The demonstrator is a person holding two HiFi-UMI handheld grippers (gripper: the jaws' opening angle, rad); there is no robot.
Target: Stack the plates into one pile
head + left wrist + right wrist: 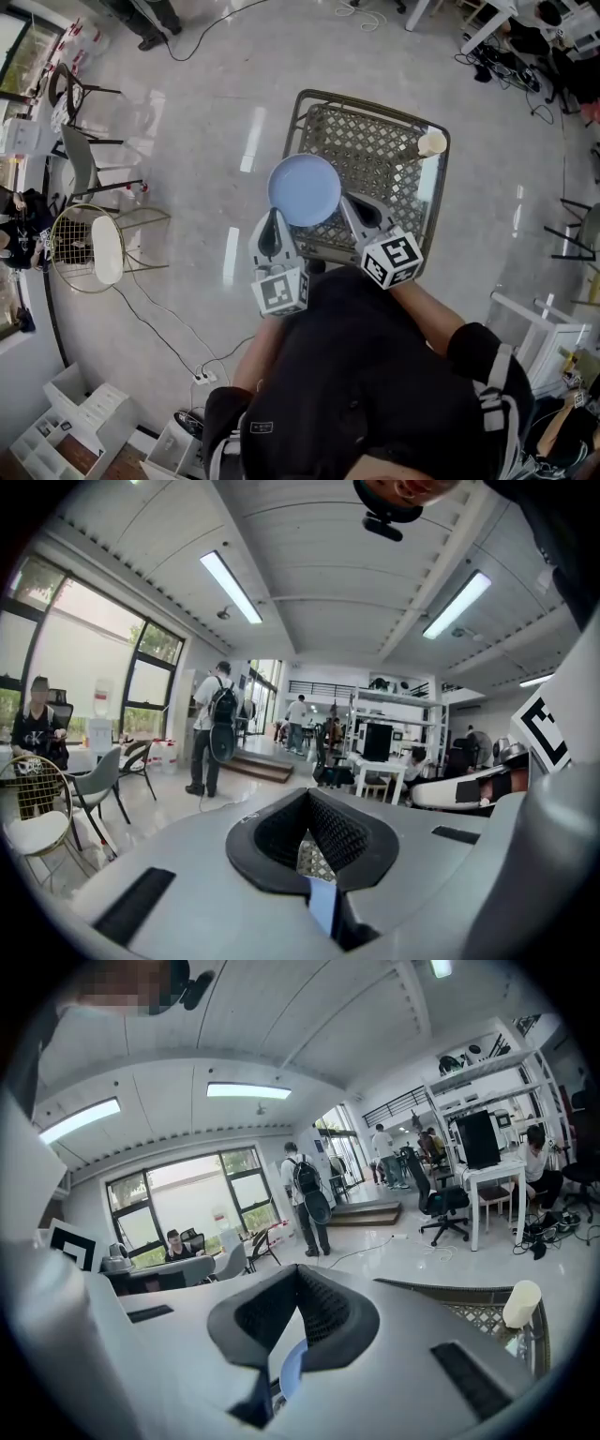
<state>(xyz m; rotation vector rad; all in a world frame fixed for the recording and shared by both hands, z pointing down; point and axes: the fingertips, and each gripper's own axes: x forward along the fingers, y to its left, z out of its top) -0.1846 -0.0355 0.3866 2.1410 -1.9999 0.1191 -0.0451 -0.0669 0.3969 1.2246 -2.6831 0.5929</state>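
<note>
The pale glossy floor fills most of the head view. On it stands 1 dark metal table with a lattice top, and at its far right corner a small cream cylinder-shaped cup stands upright.

The only plate in view, 1 round light-blue plate, sits face up over the table's near left part, held between the 2 grippers. The left gripper meets its near left rim, and in the left gripper view its jaws are clenched on a thin blue strip of that rim. The right gripper meets the near right rim, and its jaws likewise grasp the blue edge.
</note>
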